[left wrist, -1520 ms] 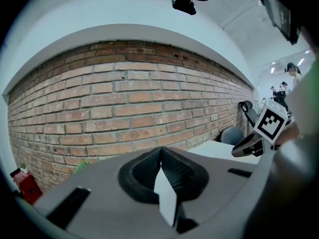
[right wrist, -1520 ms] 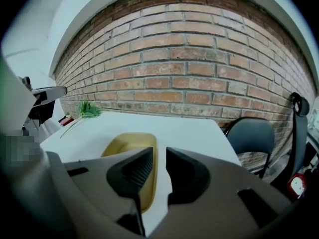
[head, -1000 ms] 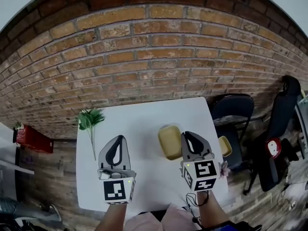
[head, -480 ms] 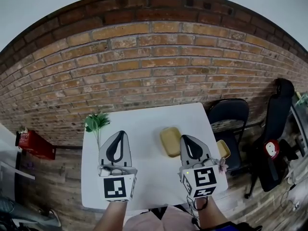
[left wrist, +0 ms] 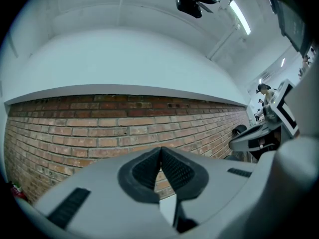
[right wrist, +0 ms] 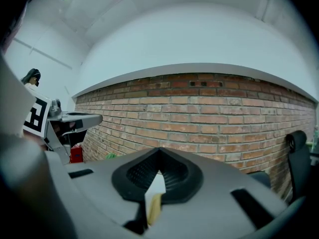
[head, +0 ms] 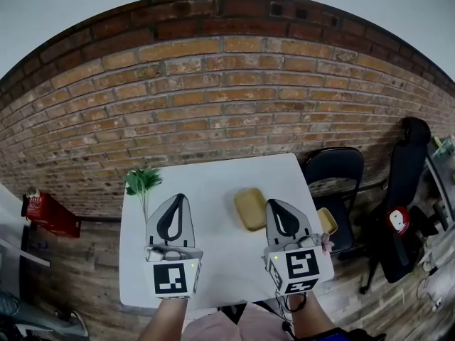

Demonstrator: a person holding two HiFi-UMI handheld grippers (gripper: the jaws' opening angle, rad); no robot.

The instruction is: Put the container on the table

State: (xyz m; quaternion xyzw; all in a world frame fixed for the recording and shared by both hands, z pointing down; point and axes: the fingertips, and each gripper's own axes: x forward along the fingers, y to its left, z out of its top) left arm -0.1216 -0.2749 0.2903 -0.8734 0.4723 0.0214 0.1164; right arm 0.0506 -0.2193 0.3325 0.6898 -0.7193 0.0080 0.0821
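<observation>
Though jaws shut, container (head: 250, 209) lies beside R gripper (head: 276, 204).

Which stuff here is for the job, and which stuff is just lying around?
For the job:
yellow container, lying on the white table
left claw and right claw, both shut, holding nothing

Just lying about:
green plant
black chair
small yellow thing by that chair
red thing by the wall
</observation>
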